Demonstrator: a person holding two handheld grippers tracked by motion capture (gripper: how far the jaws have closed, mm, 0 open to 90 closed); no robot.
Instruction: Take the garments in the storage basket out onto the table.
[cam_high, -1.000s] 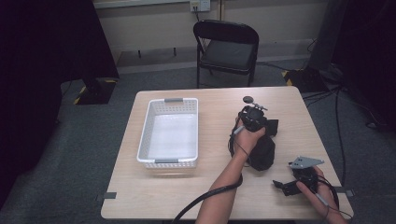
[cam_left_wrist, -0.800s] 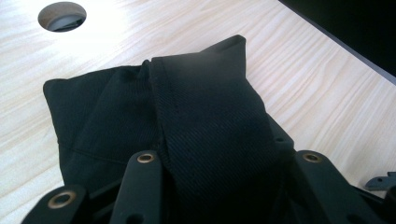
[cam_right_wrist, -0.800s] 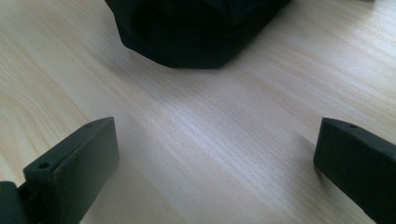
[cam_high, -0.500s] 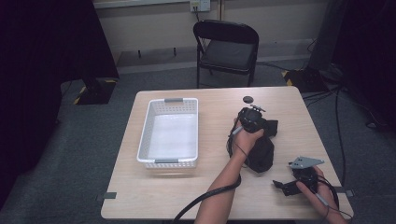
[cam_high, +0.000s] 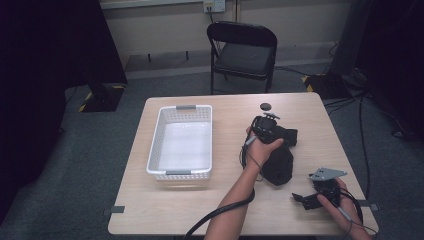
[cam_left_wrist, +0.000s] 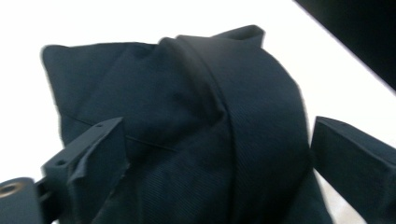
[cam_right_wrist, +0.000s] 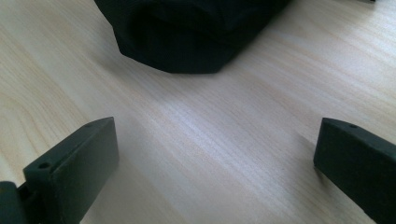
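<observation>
In the high view, one pale wooden table (cam_high: 165, 210) carried one white slatted plastic basket (cam_high: 181, 141), which lay toward nine o'clock of the tabletop and held nothing inside. One dark folded cloth garment (cam_high: 278, 159) lay just right of centre, and one small round black disc (cam_high: 265, 106) sat at twelve o'clock from it, near the far edge. One black folding chair (cam_high: 242, 52) stood beyond the table. Two grippers were in use: the left gripper (cam_high: 264, 127) was down over the far end of the garment, and the right gripper (cam_high: 306, 199) rested low at five o'clock of the tabletop, well apart from the garment.

In the left gripper view, the garment (cam_left_wrist: 196, 126) lay bunched between the two black jaws. They had just been opening and stood wide, the right one clear of the cloth; whether the left one touched it I could not tell.

In the right gripper view, the jaws stood spread apart over bare wood (cam_right_wrist: 210, 154) with nothing between them, and the rounded end of the garment (cam_right_wrist: 187, 42) lay at twelve o'clock, farther off.
</observation>
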